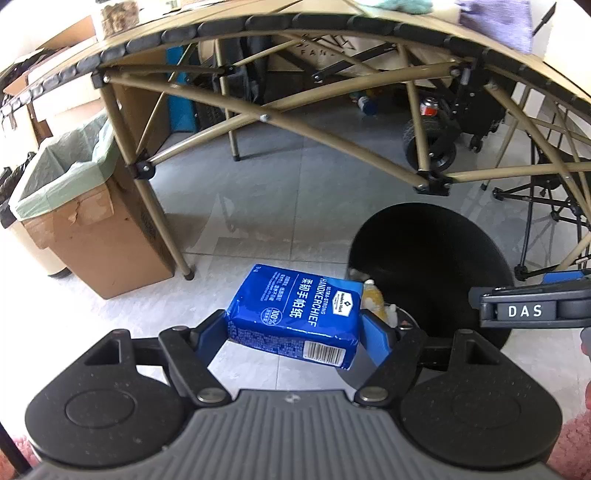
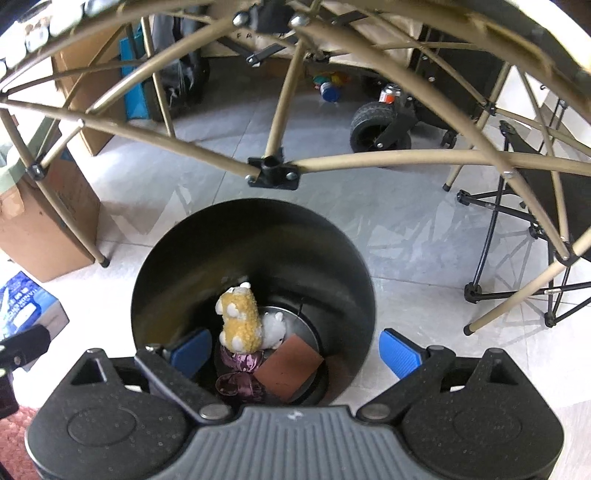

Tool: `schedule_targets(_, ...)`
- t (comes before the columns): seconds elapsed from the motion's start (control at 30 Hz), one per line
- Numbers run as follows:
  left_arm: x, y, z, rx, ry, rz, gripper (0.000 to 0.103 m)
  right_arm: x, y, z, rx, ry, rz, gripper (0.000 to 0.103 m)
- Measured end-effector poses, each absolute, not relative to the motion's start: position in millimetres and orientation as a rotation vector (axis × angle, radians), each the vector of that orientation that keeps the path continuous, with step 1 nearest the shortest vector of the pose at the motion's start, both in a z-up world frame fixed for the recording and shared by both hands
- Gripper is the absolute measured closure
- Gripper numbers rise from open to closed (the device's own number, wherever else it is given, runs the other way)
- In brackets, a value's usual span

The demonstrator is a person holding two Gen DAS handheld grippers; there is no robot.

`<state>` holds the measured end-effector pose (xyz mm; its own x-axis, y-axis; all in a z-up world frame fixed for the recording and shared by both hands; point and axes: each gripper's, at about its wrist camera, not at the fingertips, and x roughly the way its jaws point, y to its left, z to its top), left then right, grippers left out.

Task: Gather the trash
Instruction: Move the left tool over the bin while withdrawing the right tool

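Grey and white floor tiles (image 2: 424, 229) spread out under everything. Over them stands a big folding table (image 1: 295, 26) with a tan top and thin tan metal legs that cross each other. Beside one table leg sits a brown cardboard box (image 1: 96, 236) with a pale green bag (image 1: 70, 166) lining it. Near the other side is a folded black chair (image 2: 535, 206).

On the floor in front of the table stands a round black trash bin (image 2: 255, 236). Its top is open, and you can look right down into it. At the bottom lie a yellow plush toy (image 2: 240, 317), a small white plush toy (image 2: 273, 326) touching it, a brown flat card (image 2: 290, 365) and some shiny purple wrapper (image 2: 240, 373).

The left gripper (image 1: 295, 332) pinches a blue pack of tissues (image 1: 295, 314) between its two blue pads, one on each side. The pack hangs in the air, tilted, just beside the bin's rim and not over its middle. White words and a barcode show on the pack.

The right gripper (image 2: 295, 350) hangs above the bin with its blue pads spread wide apart. Nothing is between them. One pad sits over the bin's hole and the other sits just past its rim.
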<state>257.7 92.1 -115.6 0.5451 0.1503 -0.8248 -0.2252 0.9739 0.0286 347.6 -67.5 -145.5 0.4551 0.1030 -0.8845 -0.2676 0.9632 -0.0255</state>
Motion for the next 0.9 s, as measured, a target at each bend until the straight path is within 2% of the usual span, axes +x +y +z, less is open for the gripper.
schedule_targets(0.43,266.2,38.9,-104.6,-0.018,0.971,0.122,0.027,336.3,-134.0,-117.4,-0.038,1.006,0.131,0.005)
schedule_targets(0.9,310.8,-19.8,-127.8,0.018,1.078,0.056,0.027,344.5,-210.5,-128.0,0.09,0.991,0.018,0.005)
